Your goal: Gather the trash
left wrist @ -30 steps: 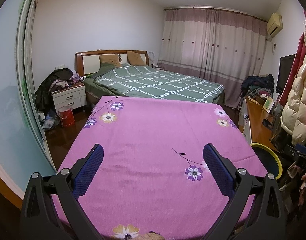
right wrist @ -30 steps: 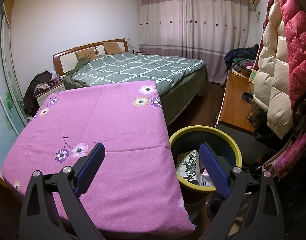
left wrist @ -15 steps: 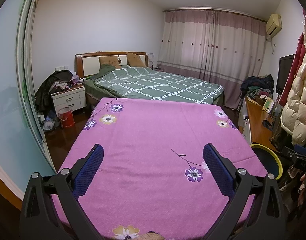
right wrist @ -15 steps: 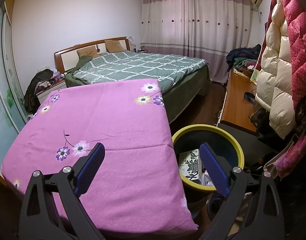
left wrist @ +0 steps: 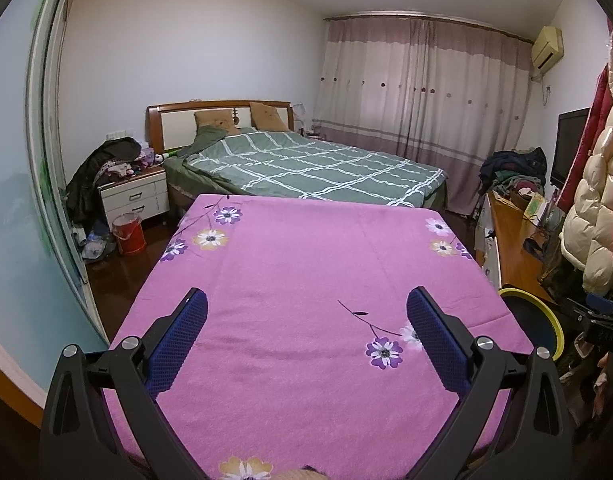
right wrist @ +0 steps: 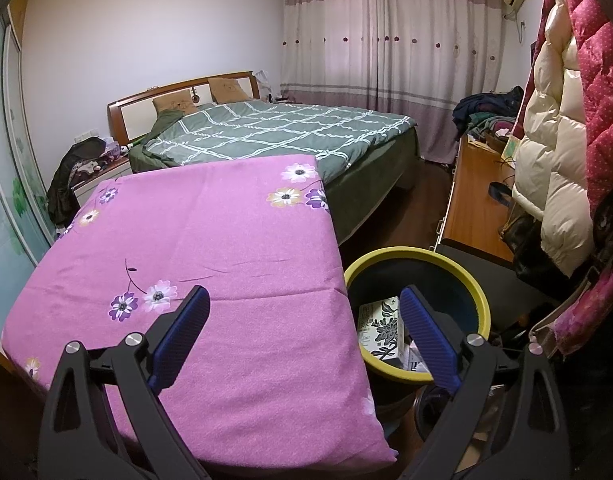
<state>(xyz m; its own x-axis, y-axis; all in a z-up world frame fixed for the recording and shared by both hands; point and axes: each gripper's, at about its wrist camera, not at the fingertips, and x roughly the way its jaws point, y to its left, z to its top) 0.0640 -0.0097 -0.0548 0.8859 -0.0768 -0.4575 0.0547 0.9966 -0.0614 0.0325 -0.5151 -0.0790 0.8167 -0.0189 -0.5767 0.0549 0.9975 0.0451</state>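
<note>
A dark bin with a yellow rim (right wrist: 416,258) stands on the floor at the right of the pink-covered table (right wrist: 210,248). It holds a white box with a black flower print (right wrist: 380,330) and other small packages. The bin's rim also shows in the left wrist view (left wrist: 546,316). My right gripper (right wrist: 304,312) is open and empty, above the table's right edge and the bin. My left gripper (left wrist: 306,316) is open and empty, above the pink cloth (left wrist: 314,280). No loose trash shows on the cloth.
A green checked bed (left wrist: 314,168) lies behind the table. A white nightstand (left wrist: 132,196) with clothes and a red bucket (left wrist: 128,234) stand at left. A wooden desk (right wrist: 478,208) and hanging padded coats (right wrist: 558,148) fill the right side.
Both views have shifted only slightly. The right gripper has drawn back a little from the bin. Both grippers stay open and empty.
</note>
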